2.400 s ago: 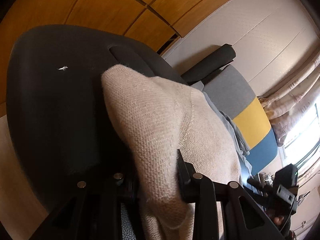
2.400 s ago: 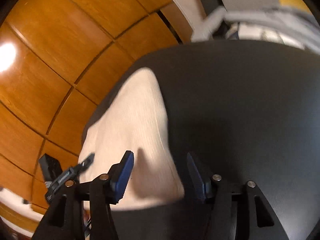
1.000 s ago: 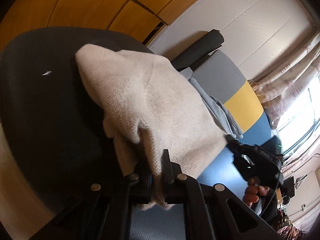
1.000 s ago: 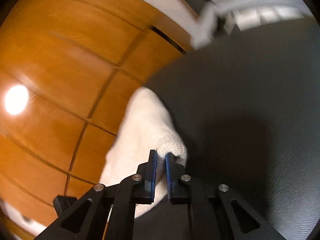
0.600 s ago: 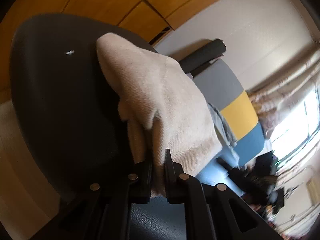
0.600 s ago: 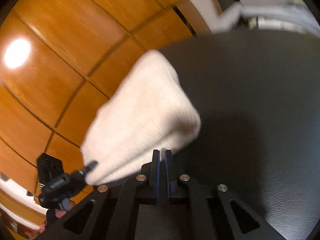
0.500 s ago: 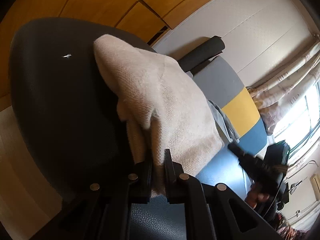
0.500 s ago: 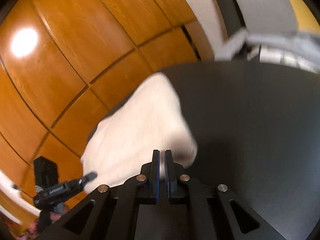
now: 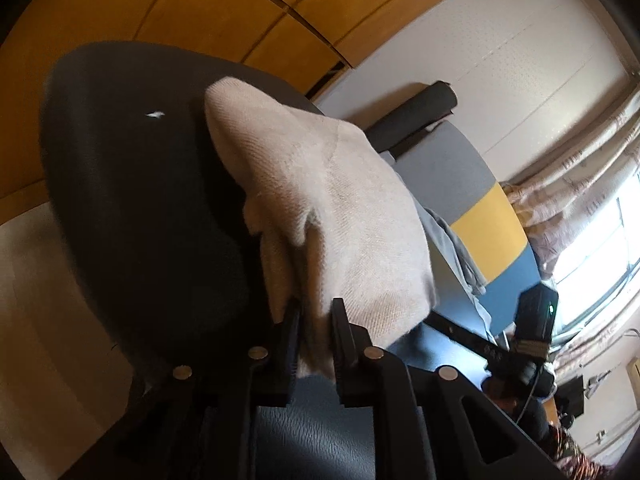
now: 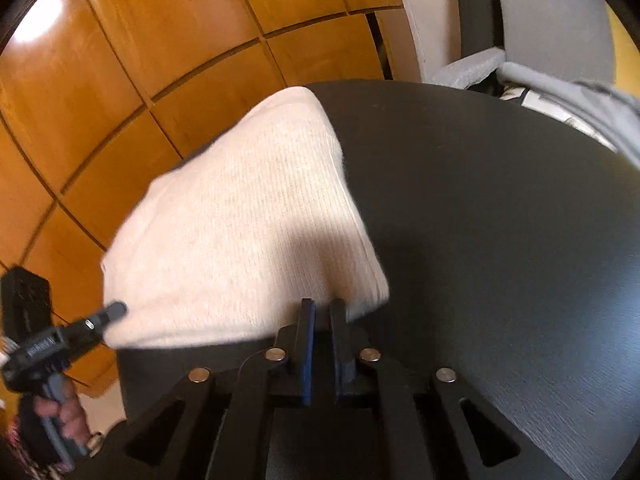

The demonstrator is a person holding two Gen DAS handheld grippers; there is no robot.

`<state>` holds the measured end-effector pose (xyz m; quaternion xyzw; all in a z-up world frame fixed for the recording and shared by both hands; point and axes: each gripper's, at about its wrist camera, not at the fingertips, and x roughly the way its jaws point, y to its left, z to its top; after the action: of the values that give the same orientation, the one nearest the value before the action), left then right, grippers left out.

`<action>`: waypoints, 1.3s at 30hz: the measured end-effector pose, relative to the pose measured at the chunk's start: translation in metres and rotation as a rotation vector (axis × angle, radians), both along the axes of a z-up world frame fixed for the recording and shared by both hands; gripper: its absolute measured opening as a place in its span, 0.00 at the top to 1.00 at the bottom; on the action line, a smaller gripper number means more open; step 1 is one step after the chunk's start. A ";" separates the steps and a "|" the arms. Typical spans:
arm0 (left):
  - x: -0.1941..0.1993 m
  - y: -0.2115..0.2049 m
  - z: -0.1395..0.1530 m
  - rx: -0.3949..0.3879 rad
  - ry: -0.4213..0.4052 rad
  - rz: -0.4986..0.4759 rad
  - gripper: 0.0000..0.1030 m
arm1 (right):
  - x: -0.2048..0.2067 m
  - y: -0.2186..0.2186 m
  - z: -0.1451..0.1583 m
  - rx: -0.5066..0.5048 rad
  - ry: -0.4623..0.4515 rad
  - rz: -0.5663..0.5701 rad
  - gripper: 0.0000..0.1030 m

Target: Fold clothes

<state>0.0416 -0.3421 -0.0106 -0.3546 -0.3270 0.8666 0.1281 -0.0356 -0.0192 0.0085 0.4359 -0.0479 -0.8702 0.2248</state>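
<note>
Left gripper [image 9: 314, 312]: jaws just easing apart, narrow gap, cloth's edge between them.
Right gripper [image 10: 322, 310]: jaws just parting, narrow, nothing clearly between.
Cloth [image 10: 240, 232]: folded on black table [image 10: 500, 220].
Unclear: whether the left pads press the fabric.

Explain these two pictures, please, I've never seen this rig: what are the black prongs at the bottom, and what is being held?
There is no robot. A person carries a hand-held gripper in each hand, each with a camera looking along its two fingers. One picture is from the left hand-held gripper, the other from the right hand-held gripper. A folded cream knitted garment lies on a round black surface. Both jaws have just been opening. Cloth sits between the left ones; the right ones show an empty gap.
</note>
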 end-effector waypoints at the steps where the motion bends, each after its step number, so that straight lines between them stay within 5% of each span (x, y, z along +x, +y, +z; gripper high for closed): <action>1: 0.005 0.000 0.003 -0.020 0.002 0.016 0.83 | 0.003 0.003 -0.001 0.010 0.003 -0.003 0.72; 6: 0.029 0.022 0.023 -0.189 0.029 0.066 0.82 | 0.065 0.019 0.015 0.011 0.084 0.033 0.60; 11: 0.039 0.086 0.046 -0.314 0.076 0.000 0.82 | 0.114 0.040 0.025 0.051 0.117 0.025 0.53; 19: 0.053 0.223 0.067 -0.427 0.141 -0.217 0.81 | 0.188 0.119 0.037 0.075 0.150 -0.174 0.46; 23: 0.068 0.273 0.076 -0.475 0.123 -0.237 0.81 | 0.218 0.150 0.039 0.074 0.145 -0.258 0.44; 27: 0.084 0.282 0.087 -0.454 0.106 -0.214 0.80 | 0.234 0.157 0.042 0.060 0.169 -0.275 0.41; 30: 0.093 0.274 0.091 -0.540 0.111 -0.144 0.79 | 0.227 0.144 0.037 0.063 0.179 -0.245 0.40; 39: 0.093 0.222 0.081 -0.670 0.119 0.107 0.79 | 0.175 0.065 0.050 0.095 0.413 -0.115 0.40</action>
<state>0.1342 -0.1199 0.0709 -0.3084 -0.0345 0.9504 -0.0221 0.1390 0.0454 0.0584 0.2548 0.0156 -0.9537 0.1588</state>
